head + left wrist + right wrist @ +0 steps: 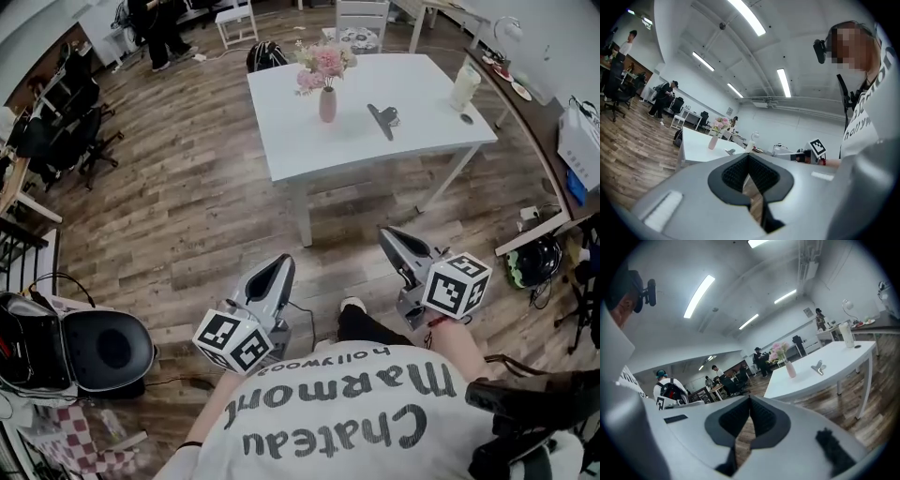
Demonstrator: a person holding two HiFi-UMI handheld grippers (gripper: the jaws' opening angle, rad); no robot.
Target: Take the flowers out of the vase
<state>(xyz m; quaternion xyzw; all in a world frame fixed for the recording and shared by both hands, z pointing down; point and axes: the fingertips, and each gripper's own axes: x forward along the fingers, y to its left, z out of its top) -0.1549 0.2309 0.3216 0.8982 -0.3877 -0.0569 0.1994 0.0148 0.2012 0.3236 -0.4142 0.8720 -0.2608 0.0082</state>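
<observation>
Pink flowers [323, 64] stand in a small pink vase [327, 104] on a white table [281, 122] well ahead of me. The same vase [713, 142] and flowers [720, 123] show far off in the left gripper view, and the vase [791, 370] with its flowers [778, 351] in the right gripper view. My left gripper [284, 262] is held close to my body, shut and empty. My right gripper [386, 234] is likewise near my body, shut and empty. Both are far from the table.
A black binder clip [382, 118] and a white cup [464, 88] lie on the table. A chair [362, 21] stands behind it and a black bag [266, 55] on the wooden floor. Office chairs [66, 131] at left, an open case [84, 352] near my feet, people in the background.
</observation>
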